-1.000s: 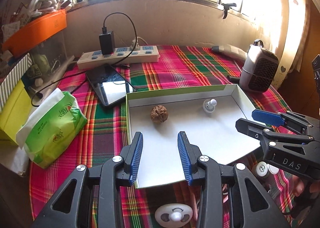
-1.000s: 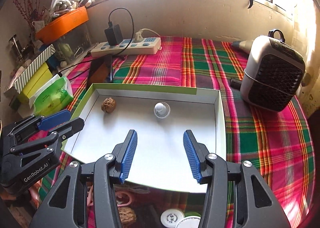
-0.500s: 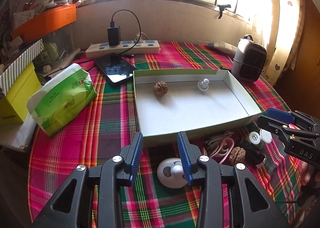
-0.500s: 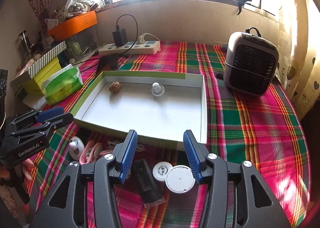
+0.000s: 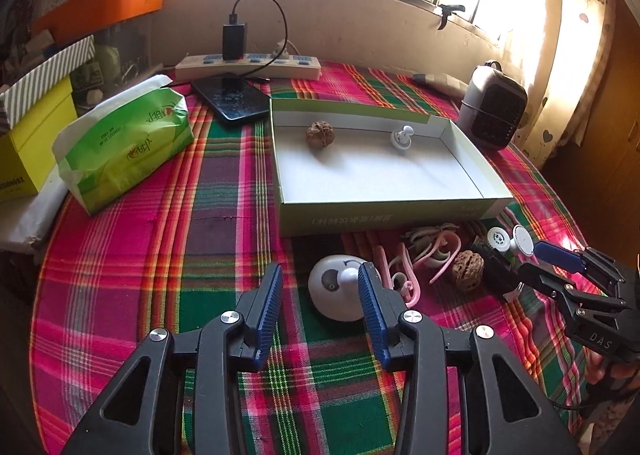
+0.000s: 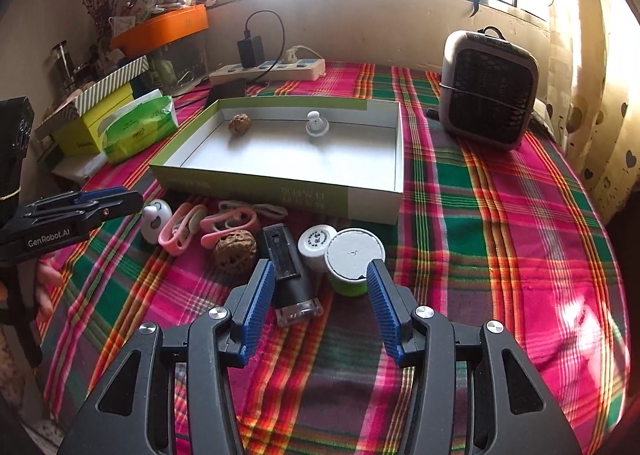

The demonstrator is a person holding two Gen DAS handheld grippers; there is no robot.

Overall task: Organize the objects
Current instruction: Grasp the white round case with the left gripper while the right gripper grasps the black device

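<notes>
A shallow white box (image 5: 384,211) (image 6: 280,195) on the plaid cloth holds a walnut (image 5: 319,133) (image 6: 239,122) and a small white knob (image 5: 402,138) (image 6: 317,126). In front of it lie a white oval piece (image 5: 338,293) (image 6: 154,219), pink clips (image 5: 434,251) (image 6: 184,231), a second walnut (image 5: 467,264) (image 6: 235,247), a black device (image 6: 288,271), a white cap (image 6: 316,241) and a green tub with a white lid (image 6: 352,259). My left gripper (image 5: 320,295) is open, just before the oval piece. My right gripper (image 6: 320,295) is open over the black device and tub.
A green tissue pack (image 5: 124,147), a yellow box (image 5: 28,151), a phone (image 5: 232,99) and a power strip (image 5: 248,65) lie left and behind the box. A small heater (image 6: 488,91) stands at the right.
Both grippers have drawn back from over the box toward the near edge of the table. The loose things in front of the box have come into view. Both stay open.
</notes>
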